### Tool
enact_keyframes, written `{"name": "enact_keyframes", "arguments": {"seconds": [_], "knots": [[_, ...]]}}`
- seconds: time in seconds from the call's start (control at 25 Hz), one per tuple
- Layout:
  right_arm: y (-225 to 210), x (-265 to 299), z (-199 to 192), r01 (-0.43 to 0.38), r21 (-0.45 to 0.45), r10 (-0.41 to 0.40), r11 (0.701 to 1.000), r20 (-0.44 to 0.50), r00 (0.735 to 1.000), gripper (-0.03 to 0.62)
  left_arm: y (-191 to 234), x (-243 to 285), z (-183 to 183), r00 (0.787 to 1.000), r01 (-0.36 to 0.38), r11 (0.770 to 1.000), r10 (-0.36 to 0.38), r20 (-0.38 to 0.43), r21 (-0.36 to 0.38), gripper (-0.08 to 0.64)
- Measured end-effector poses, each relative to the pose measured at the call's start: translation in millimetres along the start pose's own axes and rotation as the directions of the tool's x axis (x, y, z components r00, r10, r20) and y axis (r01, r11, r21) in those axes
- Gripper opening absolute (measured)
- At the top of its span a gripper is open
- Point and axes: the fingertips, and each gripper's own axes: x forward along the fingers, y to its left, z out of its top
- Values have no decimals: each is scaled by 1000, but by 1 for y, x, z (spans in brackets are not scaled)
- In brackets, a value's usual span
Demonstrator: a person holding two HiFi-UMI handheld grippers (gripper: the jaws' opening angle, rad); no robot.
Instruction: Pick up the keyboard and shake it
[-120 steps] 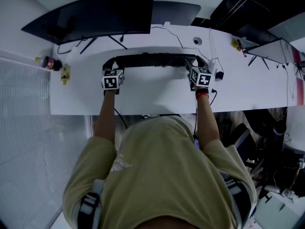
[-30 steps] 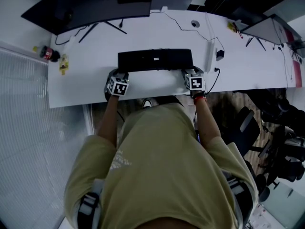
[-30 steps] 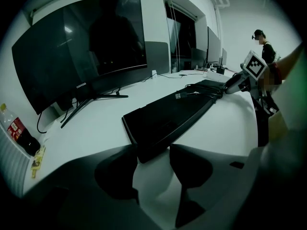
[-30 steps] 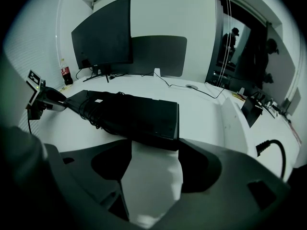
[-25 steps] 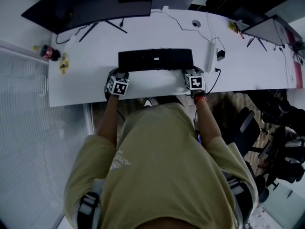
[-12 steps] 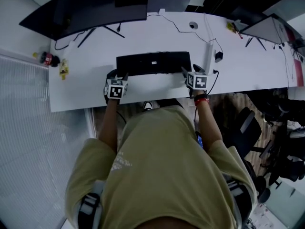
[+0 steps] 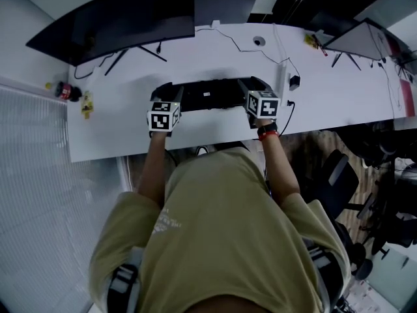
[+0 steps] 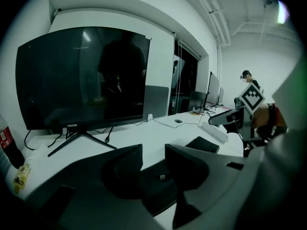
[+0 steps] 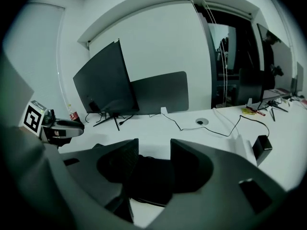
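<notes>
Keyboard [image 7: 212,95] hangs above worktop [image 7: 124,132], at 12 o'clock from the person [image 7: 215,240]; left hand-held gripper [image 7: 166,91] clamps its 9 o'clock end, right hand-held gripper [image 7: 251,85] its 3 o'clock end, both jaws having just closed tighter.

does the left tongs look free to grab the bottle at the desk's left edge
Probably not. The left tongs and right tongs, jaws just closed further, each grip an end of the keyboard, held off the desk. The way to the bottle looks open, but letting go would drop that end.
</notes>
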Motion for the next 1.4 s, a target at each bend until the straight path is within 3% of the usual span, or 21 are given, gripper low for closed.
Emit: {"name": "enact_keyframes", "arguments": {"seconds": [0.28, 0.56, 0.84, 1.04, 1.4], "knots": [[15, -10, 46, -19, -48, 24, 999, 101, 995, 154, -8, -5, 52, 995, -2, 1000, 0, 96, 21, 112], [31, -30, 93, -40, -67, 53, 997, 208, 977, 109, -18, -21, 96, 978, 32, 999, -28, 206, -14, 67], [49, -58, 139, -35, -104, 66, 994, 319, 945, 61, -21, -48, 144, 945, -61, 996, 36, 326, 66, 32], [58, -68, 155, -25, -133, 71, 991, 355, 932, 35, -21, -61, 160, 932, -19, 1000, 19, 362, -3, 20], [58, -63, 150, -26, -133, 70, 991, 337, 939, 23, -29, -56, 160, 934, -6, 1000, 7, 357, -3, 18]]}}
